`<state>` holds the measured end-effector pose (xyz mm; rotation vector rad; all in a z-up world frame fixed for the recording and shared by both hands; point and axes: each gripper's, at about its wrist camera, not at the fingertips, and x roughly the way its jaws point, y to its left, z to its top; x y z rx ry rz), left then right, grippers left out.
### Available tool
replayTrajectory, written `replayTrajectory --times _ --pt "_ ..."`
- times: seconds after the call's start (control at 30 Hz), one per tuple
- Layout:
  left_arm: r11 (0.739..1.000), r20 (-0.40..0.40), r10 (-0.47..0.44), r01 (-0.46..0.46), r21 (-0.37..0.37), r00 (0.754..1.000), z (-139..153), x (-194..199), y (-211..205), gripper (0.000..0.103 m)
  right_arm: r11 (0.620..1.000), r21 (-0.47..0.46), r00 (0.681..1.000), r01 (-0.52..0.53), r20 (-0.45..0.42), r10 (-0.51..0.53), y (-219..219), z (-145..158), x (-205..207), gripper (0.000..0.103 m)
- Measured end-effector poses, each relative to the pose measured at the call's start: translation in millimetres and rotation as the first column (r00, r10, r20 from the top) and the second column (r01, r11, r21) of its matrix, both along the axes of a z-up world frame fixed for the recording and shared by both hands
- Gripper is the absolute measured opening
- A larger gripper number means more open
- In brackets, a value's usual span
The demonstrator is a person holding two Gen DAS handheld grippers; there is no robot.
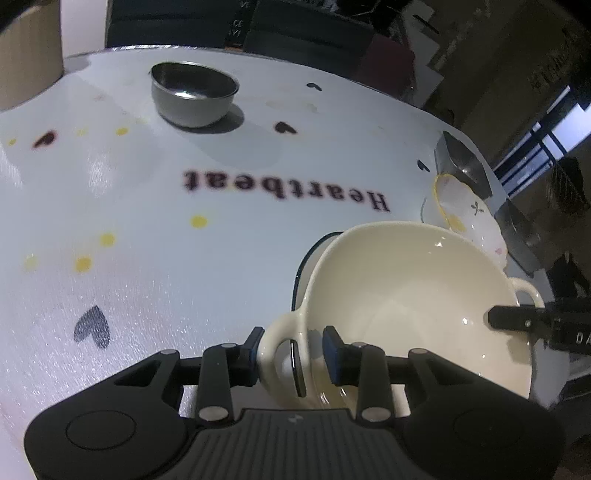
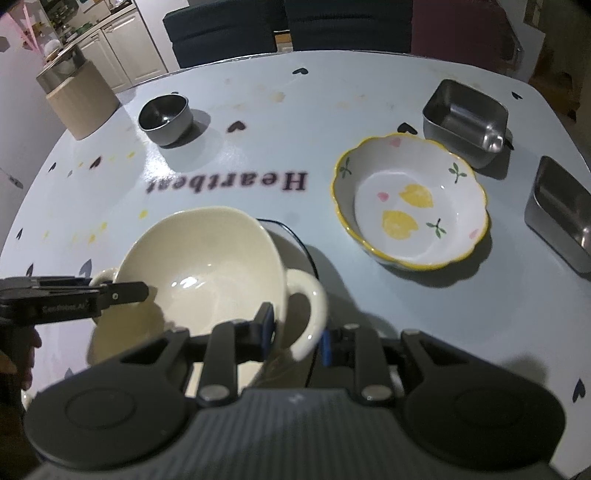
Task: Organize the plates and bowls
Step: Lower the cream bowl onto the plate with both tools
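L wrist view: left gripper (image 1: 291, 352) w/ jaws clamped on one loop handle of cream two-handled bowl (image 1: 417, 295), bowl tilted above a black-rimmed plate (image 1: 308, 258); round steel bowl (image 1: 192, 94) far across table (image 1: 147, 206); lemon-print bowl (image 1: 469, 214) to the right. R wrist view: right gripper (image 2: 297, 332) w/ jaws set about the opposite handle, contact unclear; cream bowl (image 2: 207, 266) near edge, lemon bowl (image 2: 410, 199) mid-right, two square steel tins (image 2: 465, 118) beyond and beside it.

Home dining area: kitchen cabinets (image 2: 122, 55), chairs (image 2: 221, 29), tablecloth-covered table (image 2: 332, 92).
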<state>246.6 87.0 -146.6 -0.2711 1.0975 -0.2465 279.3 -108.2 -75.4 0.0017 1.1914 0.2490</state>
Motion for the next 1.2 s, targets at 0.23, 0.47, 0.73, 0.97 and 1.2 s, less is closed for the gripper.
replayTrajectory --times 0.23,0.47,0.73,0.97,1.2 --pt "1.0 0.007 -0.021 0.021 0.018 1.0 1.1 -0.2 -1.4 0.035 1.0 0.006 1.0 -0.02 -0.02 0.02 0.2 -2.6 4.7 0.031" --pt "0.997 0.015 -0.055 0.054 0.049 0.998 2.7 -1.2 -5.6 0.035 0.998 -0.004 0.998 -0.059 -0.03 0.059 -0.3 -5.0 8.7 0.032" --pt "0.995 0.022 -0.078 0.076 0.071 0.997 3.8 -1.8 -7.8 0.035 0.997 -0.011 0.997 -0.071 -0.033 0.07 0.7 -6.3 9.6 0.033" --pt "0.992 0.027 -0.095 0.092 0.085 0.995 4.5 -2.3 -8.1 0.037 0.996 -0.035 0.996 -0.088 -0.023 0.087 4.4 -7.0 10.9 0.034" --pt "0.991 0.031 -0.103 0.1 0.09 0.994 4.7 -3.3 -8.1 0.038 0.995 -0.048 0.996 -0.092 -0.028 0.09 3.8 -8.9 12.8 0.036"
